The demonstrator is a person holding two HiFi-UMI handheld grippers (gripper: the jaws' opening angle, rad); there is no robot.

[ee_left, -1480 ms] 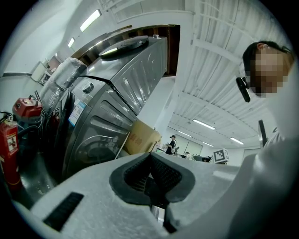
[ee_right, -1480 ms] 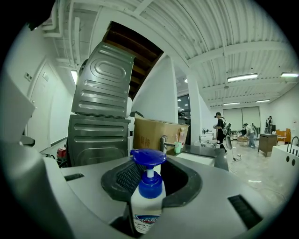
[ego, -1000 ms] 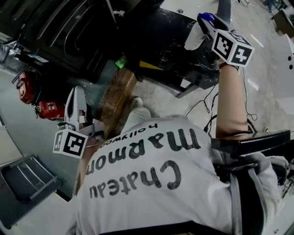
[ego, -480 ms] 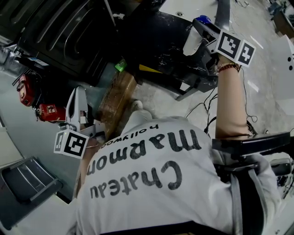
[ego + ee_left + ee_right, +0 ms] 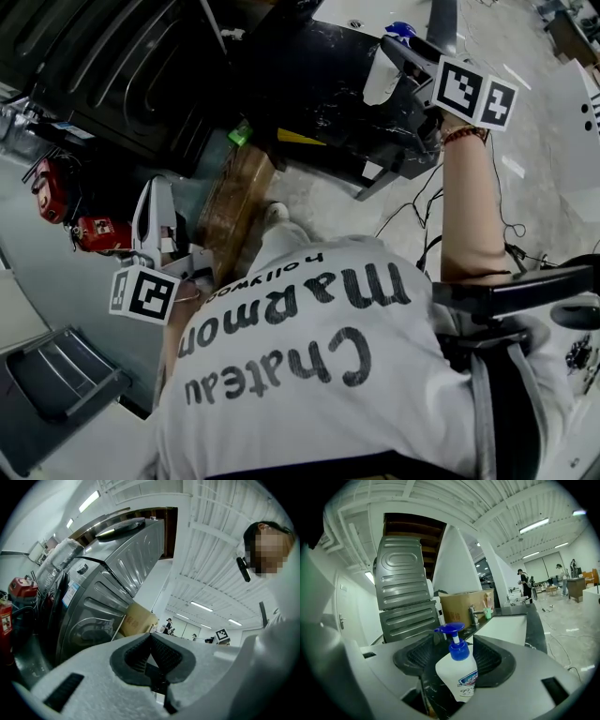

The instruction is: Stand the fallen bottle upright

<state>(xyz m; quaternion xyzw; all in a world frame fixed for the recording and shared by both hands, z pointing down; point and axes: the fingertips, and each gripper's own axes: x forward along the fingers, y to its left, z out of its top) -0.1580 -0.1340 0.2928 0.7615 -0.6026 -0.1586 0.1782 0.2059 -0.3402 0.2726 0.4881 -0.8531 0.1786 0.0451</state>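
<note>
The left gripper (image 5: 156,187) is held low at the person's left side, near two red fire extinguishers (image 5: 52,183) on the floor. In the left gripper view its fingers (image 5: 140,651) are pressed together with nothing between them.

Farther off and to the right, the right gripper (image 5: 392,56) reaches over the near edge of a dark marbled counter (image 5: 319,66). Its fingers (image 5: 417,656) are opening. Between them the bottle (image 5: 457,674) stands upright on the counter, a white one with a blue pump head. A gap shows beside the left finger; on the right side I cannot tell whether the pad touches the bottle.

Beyond the bottle a white sink (image 5: 501,627) is set into the counter, with a metal faucet (image 5: 474,613) and a small green cup (image 5: 487,612) at its far end. A cardboard box (image 5: 461,606) sits behind them, and a ribbed grey metal machine (image 5: 401,590) rises to the far left.
</note>
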